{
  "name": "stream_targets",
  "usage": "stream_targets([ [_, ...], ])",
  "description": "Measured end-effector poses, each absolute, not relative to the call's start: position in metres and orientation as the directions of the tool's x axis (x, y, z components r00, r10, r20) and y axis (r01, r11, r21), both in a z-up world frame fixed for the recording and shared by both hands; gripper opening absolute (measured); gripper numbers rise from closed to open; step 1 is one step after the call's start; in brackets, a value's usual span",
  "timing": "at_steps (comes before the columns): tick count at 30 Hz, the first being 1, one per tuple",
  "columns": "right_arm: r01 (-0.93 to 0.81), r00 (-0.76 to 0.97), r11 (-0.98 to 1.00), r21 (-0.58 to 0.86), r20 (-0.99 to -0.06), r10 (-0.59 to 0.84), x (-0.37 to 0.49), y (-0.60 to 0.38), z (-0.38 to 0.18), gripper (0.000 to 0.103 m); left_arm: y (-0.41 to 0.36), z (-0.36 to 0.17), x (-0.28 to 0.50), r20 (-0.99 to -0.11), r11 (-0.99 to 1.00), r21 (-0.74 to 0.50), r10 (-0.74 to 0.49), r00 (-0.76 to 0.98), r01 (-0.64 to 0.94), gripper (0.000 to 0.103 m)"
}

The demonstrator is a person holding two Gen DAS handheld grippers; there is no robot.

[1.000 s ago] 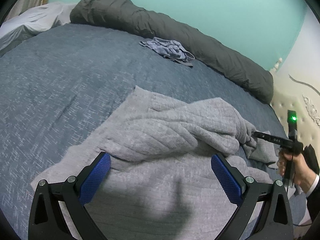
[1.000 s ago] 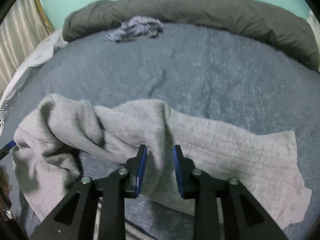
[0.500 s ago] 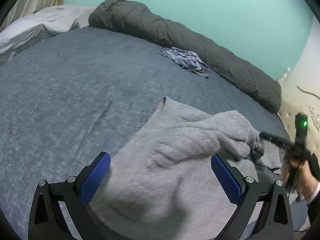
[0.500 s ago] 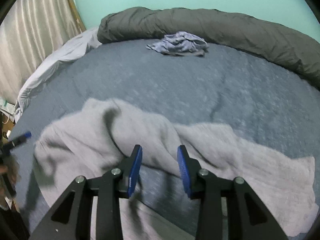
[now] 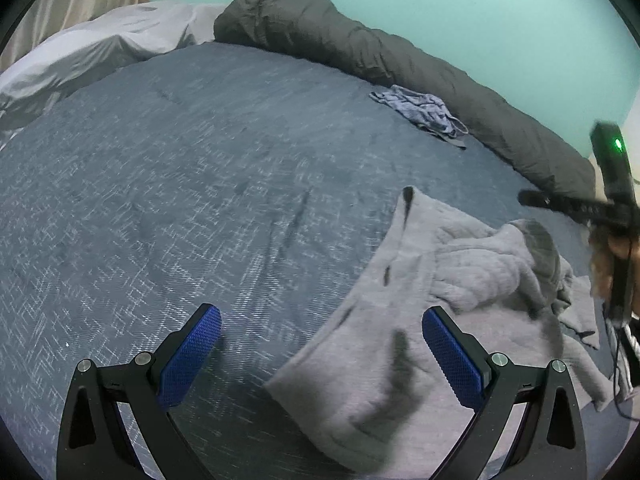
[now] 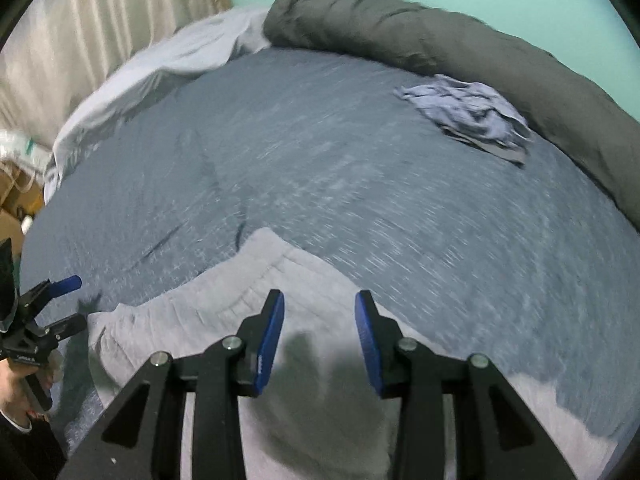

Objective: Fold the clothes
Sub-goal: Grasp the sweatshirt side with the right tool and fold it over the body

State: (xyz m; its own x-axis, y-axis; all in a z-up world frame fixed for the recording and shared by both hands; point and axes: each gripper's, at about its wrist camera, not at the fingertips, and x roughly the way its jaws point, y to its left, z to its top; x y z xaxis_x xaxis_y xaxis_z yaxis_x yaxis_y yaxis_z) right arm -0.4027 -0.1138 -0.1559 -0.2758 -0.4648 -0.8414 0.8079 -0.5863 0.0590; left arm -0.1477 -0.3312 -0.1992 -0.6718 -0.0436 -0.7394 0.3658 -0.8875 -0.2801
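A light grey fleece garment (image 5: 460, 264) lies rumpled on the blue-grey bed cover (image 5: 200, 160), its near edge flat and a bunched fold toward the right. My left gripper (image 5: 320, 312) hangs wide open over the garment's left edge, holding nothing. In the right wrist view the same garment (image 6: 256, 268) spreads under my right gripper (image 6: 319, 296), whose jaws stand apart with nothing clamped between them. The right gripper (image 5: 560, 204), held in a hand, shows at the right edge of the left view. The left gripper (image 6: 52, 304) shows at the left edge of the right view.
A small crumpled blue garment (image 5: 420, 114) lies near the rolled dark grey duvet (image 5: 360, 52) at the far side of the bed. A white sheet (image 5: 100, 44) bunches at the far left corner. Curtains (image 6: 80, 20) and boxes (image 6: 16, 200) stand beyond the bed's left edge.
The right gripper let go of the grey fold it pinched, widened and moved off over the flat part. The left gripper slid left, so the garment now lies toward its right finger.
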Motion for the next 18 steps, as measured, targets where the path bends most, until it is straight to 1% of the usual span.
stream_targets([
  [3, 0.841, -0.249, -0.54, 0.023, -0.87, -0.426, -0.406, -0.144, -0.161, 0.037, -0.337, -0.206, -0.149, -0.752, -0.887, -0.274, -0.044, -0.658, 0.373, 0.103],
  [8, 0.881, -0.197, -0.472, -0.015, -0.92, -0.339, -0.413, -0.189, -0.18, 0.037, -0.344, -0.207, -0.147, -0.747, -0.881, -0.286, -0.042, -0.664, 0.377, 0.103],
  [18, 0.92, -0.134, -0.389, -0.036, -0.965, -0.227, -0.419, -0.232, -0.227, 0.037, -0.348, -0.208, -0.149, -0.739, -0.874, -0.316, -0.017, -0.673, 0.37, 0.103],
])
